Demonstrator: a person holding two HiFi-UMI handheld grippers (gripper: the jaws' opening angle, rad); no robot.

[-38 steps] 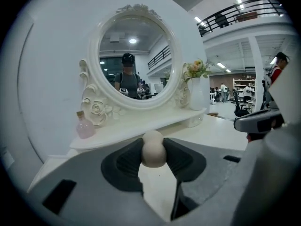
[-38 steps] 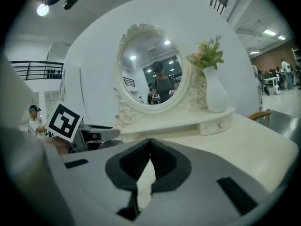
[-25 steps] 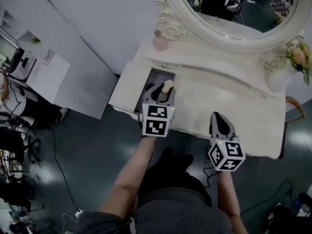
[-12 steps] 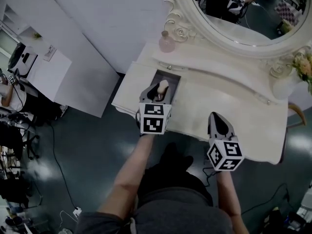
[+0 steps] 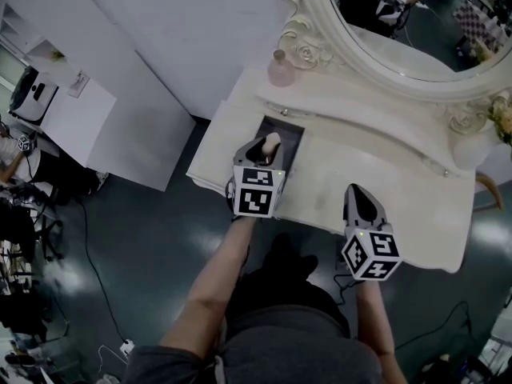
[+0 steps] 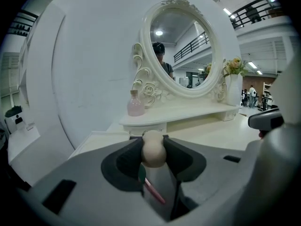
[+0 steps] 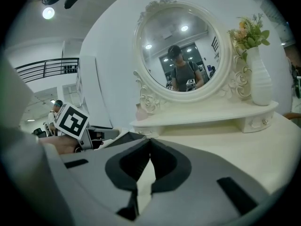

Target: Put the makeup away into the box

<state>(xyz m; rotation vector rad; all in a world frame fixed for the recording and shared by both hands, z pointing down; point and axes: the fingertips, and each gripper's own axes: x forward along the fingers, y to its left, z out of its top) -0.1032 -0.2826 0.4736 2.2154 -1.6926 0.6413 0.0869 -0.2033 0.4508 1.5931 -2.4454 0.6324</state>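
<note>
Makeup sponge (image 5: 273, 140), beige & egg-shaped, sits pinched btwn the pads of the left gripper (image 5: 269, 152). In the left gripper view the jaws press on both sides of the sponge (image 6: 153, 149), so it's a firm hold, not a loose one. In the head view, gripper & sponge hang over the box (image 5: 290, 137), the dark-lined open compartment at the left end of the white vanity table (image 5: 384, 182). Sponge isn't in yet: it's above the opening and not resting on the floor of it, as far as I can tell. Right gripper (image 5: 358, 189) sits near the table's front edge, well apart from the box. Its view shows the jaws together at the tips w/ nothing btwn them (image 7: 150, 147), so it's idle. Below the sponge in the left gripper view there's a thin pink stick (image 6: 155, 194). Prob. another makeup item already lying in the box, but can't say for sure. Progress, as a judgement: mid-task, on the drop-off step for this item. Left to do: lower the sponge into the box & let go. A pink bottle (image 5: 281, 70) stands on the raised shelf under the mirror (image 5: 416, 22), untouched. Whether it counts as makeup to stow I can't tell. No other loose makeup shows on the tabletop, so this may be one of the last pieces.
</note>
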